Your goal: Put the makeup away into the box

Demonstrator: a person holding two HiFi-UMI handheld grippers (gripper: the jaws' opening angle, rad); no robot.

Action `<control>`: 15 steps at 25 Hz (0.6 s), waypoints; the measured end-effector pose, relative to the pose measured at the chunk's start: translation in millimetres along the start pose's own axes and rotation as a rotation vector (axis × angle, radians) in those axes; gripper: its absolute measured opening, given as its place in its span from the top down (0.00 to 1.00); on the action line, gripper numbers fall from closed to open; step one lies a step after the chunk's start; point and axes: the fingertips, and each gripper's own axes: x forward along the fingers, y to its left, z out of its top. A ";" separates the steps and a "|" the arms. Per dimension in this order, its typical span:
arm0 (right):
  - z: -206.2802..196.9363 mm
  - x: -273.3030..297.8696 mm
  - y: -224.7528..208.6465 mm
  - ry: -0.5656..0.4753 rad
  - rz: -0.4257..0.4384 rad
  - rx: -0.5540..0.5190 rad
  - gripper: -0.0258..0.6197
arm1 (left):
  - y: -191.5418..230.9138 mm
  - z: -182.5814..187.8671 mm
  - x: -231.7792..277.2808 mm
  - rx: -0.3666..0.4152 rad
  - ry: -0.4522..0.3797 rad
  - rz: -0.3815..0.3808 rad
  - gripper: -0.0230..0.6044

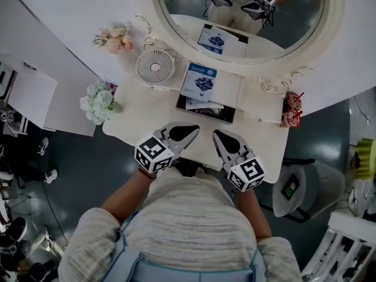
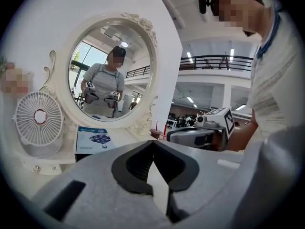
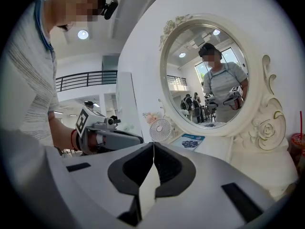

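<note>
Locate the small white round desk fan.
Head view: the small white round fan stands left on the vanity, between pink flowers and the blue-printed box lid.

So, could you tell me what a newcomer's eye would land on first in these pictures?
The big oval mirror stands at the back of the white table. Below it sits the open box, its blue-printed lid raised, with a fan to its left. Nearest, the left gripper and right gripper hover side by side, both shut and empty.

Bright, even indoor light; ceiling lamps glare; fisheye edges dark, curved; near tongs slightly soft.
</note>
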 end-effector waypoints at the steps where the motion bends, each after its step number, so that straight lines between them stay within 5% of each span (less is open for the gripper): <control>1: 0.5 -3.2 -1.1 -0.002 0.005 -0.001 0.94 | -3.6 -1.0 1.0 0.002 -0.004 0.005 0.94; 15: -3.5 -25.2 0.9 -0.009 0.105 0.048 0.95 | -39.3 -11.1 5.0 -0.017 -0.079 0.101 0.94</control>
